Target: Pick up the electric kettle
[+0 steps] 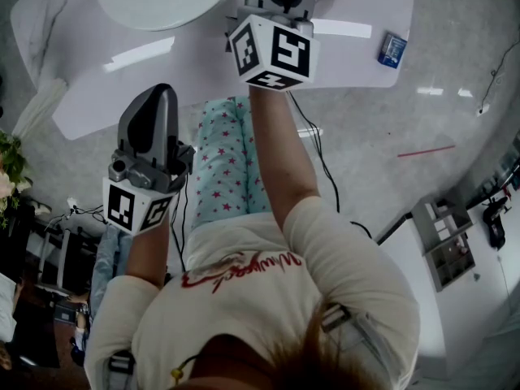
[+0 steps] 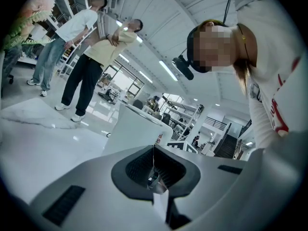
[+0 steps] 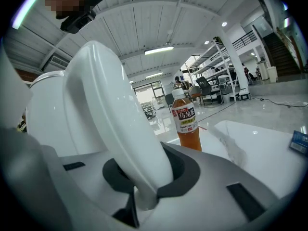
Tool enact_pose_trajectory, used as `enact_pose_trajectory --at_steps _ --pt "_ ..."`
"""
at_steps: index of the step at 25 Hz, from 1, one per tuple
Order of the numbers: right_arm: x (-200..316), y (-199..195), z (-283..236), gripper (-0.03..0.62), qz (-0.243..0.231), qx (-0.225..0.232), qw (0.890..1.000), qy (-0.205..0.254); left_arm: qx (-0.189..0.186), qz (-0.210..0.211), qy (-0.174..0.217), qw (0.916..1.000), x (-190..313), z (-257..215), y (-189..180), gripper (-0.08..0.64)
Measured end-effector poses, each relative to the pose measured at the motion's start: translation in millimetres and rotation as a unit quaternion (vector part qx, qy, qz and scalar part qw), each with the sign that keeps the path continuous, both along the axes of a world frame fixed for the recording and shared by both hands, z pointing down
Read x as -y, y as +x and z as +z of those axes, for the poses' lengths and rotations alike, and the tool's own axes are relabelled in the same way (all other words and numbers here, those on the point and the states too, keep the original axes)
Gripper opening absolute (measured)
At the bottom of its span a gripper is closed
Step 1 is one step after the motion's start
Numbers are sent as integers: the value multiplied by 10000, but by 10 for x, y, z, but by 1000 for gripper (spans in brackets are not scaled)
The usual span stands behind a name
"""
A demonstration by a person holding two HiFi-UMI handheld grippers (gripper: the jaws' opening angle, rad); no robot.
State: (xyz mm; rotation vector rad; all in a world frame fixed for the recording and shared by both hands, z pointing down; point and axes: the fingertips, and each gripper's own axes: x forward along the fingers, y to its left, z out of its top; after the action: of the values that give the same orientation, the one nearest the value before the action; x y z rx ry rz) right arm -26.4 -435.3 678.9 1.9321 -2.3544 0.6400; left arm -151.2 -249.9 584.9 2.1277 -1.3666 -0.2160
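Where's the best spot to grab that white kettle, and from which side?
Probably by its handle, the thick curved bar standing clear of the round body of the kettle. Come from the handle side, with the jaws straddling the bar. The right gripper is clamped there.

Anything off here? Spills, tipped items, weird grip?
Nothing stands out. The right gripper is closed on the handle of the white kettle. The tea bottle stands upright and capped on the table, no spill visible. The blue box lies flat near the table's edge. The left gripper is shut, empty, off the table.
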Motion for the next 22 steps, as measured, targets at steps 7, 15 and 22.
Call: enact_pose_trajectory --at_steps 7,15,22 --pt "112 44 -123 67 16 112 9999 30 75 -21 47 10000 80 -63 -14 12" --pt "113 33 -230 66 -62 305 9995 -82 162 -101 122 9997 180 -185 -49 12" --pt "162 93 -567 66 45 688 9976 -81 271 -238 220 9991 234 -386 -108 12"
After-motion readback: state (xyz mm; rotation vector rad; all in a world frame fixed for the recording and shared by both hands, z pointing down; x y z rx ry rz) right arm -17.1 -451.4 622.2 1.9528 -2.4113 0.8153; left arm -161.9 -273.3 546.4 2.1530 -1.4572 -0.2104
